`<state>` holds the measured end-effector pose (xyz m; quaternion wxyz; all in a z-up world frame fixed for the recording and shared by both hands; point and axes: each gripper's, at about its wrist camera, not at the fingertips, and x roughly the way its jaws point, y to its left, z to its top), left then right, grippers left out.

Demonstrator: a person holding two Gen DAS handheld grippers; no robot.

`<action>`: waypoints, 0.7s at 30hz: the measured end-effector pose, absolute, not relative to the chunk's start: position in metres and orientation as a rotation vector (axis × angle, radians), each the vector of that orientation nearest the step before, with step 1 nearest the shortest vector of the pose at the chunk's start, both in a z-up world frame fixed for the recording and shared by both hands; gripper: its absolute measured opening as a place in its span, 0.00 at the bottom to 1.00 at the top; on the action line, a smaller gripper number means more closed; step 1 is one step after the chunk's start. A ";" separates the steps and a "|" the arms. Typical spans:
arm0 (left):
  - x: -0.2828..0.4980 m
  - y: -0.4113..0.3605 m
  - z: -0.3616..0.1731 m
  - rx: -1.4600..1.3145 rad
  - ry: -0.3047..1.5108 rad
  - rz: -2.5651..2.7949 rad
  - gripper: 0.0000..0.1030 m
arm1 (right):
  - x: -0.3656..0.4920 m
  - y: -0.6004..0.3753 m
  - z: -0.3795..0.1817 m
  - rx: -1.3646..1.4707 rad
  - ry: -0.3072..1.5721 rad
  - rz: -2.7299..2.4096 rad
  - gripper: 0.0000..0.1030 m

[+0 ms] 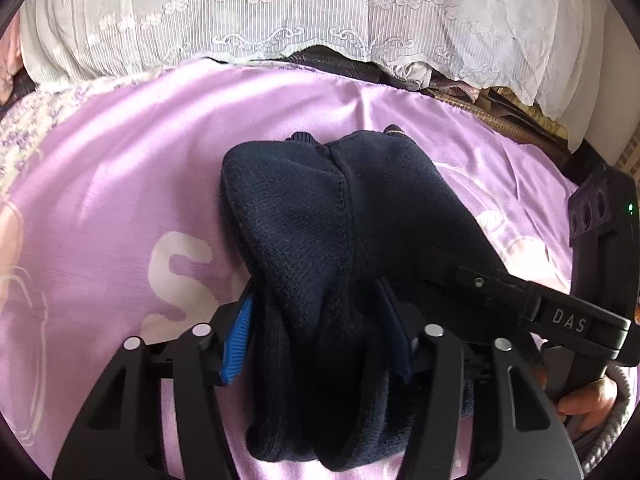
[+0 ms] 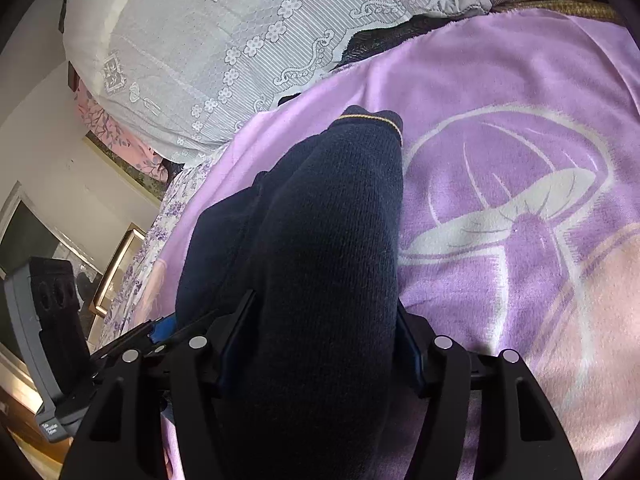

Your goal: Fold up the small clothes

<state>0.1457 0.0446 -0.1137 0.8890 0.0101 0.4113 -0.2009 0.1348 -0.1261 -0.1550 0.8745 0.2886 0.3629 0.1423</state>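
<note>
A small dark navy knit garment (image 1: 320,232) lies bunched on the purple blanket (image 1: 120,160). My left gripper (image 1: 316,332) is shut on its near edge, with the cloth bulging between the blue-padded fingers (image 1: 238,340). My right gripper (image 2: 320,344) is shut on the same navy garment (image 2: 328,220), which fills the gap between its fingers; a thin yellow trim shows at the garment's far end. The right gripper also shows at the right of the left wrist view (image 1: 520,296), and the left gripper at the lower left of the right wrist view (image 2: 60,360).
A white lace cover (image 1: 280,12) drapes over bedding at the far side of the blanket (image 2: 500,160), which has a pale flower print. A floral sheet (image 2: 160,240) edges the bed; beyond it are a wall and framed furniture (image 2: 112,268).
</note>
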 end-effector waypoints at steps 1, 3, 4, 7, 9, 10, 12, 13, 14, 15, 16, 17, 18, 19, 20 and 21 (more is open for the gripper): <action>0.143 0.044 -0.112 0.030 0.845 -0.408 0.48 | 0.133 -0.126 -0.155 0.604 0.754 0.298 0.60; 0.137 0.045 -0.109 0.044 0.829 -0.394 0.45 | 0.130 -0.124 -0.154 0.599 0.746 0.299 0.60; 0.134 0.044 -0.108 0.052 0.820 -0.387 0.42 | 0.129 -0.124 -0.152 0.593 0.740 0.299 0.59; 0.119 0.043 -0.103 0.077 0.794 -0.366 0.37 | 0.122 -0.123 -0.148 0.581 0.726 0.305 0.58; 0.108 0.041 -0.101 0.092 0.779 -0.355 0.32 | 0.119 -0.123 -0.148 0.584 0.726 0.310 0.58; 0.102 0.039 -0.099 0.096 0.771 -0.355 0.32 | 0.117 -0.124 -0.147 0.590 0.725 0.317 0.57; 0.090 0.037 -0.095 0.119 0.749 -0.339 0.32 | 0.112 -0.125 -0.144 0.604 0.712 0.326 0.54; 0.086 0.037 -0.095 0.125 0.746 -0.334 0.32 | 0.107 -0.126 -0.140 0.611 0.698 0.332 0.52; 0.083 0.039 -0.095 0.119 0.746 -0.329 0.32 | 0.103 -0.127 -0.138 0.614 0.689 0.340 0.50; 0.081 0.041 -0.095 0.106 0.748 -0.330 0.32 | 0.100 -0.128 -0.135 0.615 0.682 0.348 0.50; 0.079 0.044 -0.094 0.084 0.752 -0.336 0.33 | 0.095 -0.128 -0.133 0.612 0.680 0.354 0.49; 0.079 0.049 -0.093 0.057 0.756 -0.345 0.33 | 0.092 -0.129 -0.132 0.613 0.679 0.357 0.48; 0.078 0.054 -0.092 0.022 0.764 -0.358 0.34 | 0.089 -0.130 -0.131 0.619 0.680 0.361 0.48; 0.078 0.058 -0.092 -0.003 0.773 -0.371 0.35 | 0.086 -0.133 -0.131 0.634 0.687 0.368 0.47; 0.077 0.059 -0.092 -0.016 0.778 -0.377 0.38 | 0.084 -0.134 -0.132 0.642 0.691 0.372 0.47; 0.075 0.060 -0.094 -0.021 0.789 -0.371 0.51 | 0.083 -0.136 -0.133 0.651 0.695 0.375 0.47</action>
